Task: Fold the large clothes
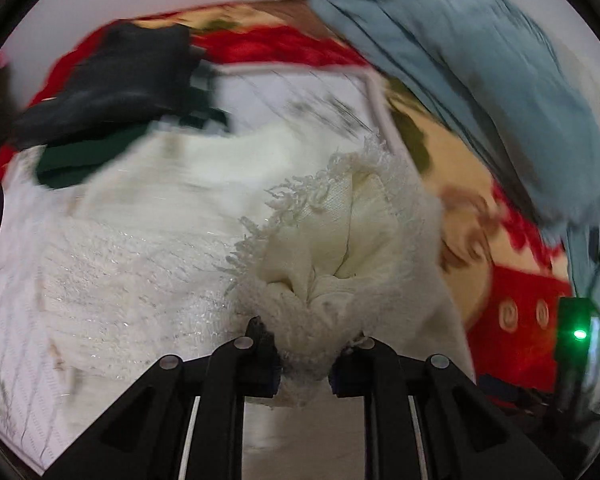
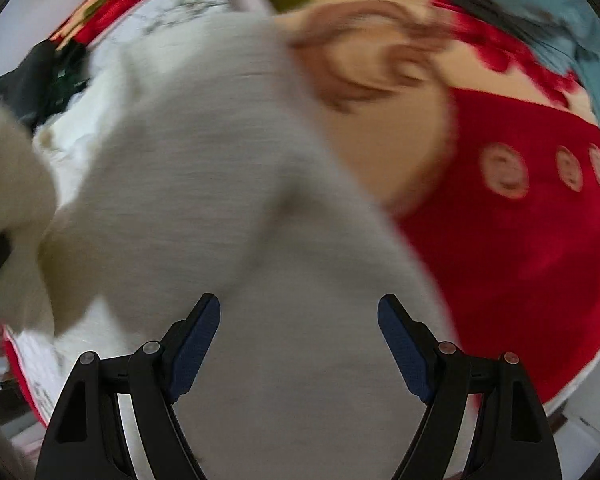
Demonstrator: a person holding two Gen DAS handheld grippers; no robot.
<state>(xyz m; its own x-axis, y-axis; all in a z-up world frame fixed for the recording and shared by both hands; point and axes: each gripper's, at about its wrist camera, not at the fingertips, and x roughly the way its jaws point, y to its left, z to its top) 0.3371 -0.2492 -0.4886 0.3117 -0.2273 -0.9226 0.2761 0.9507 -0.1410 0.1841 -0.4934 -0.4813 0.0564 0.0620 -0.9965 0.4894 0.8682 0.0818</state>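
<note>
Left gripper [image 1: 304,354]: jaws clamped on a bunched, fringed edge of the white knit garment [image 1: 148,264], lifted clear ahead of them. Right gripper [image 2: 300,344]: jaws apart, empty, the same cloth spread just beyond them. Beyond the left jaws lies a dark clothes pile [image 1: 116,80] on the red patterned blanket [image 2: 520,248]. No clean fold visible; folding judged early.

The garment [image 1: 148,280] lies on the blanket [image 1: 516,292], dark clothes [image 1: 112,88] piled behind it.
</note>
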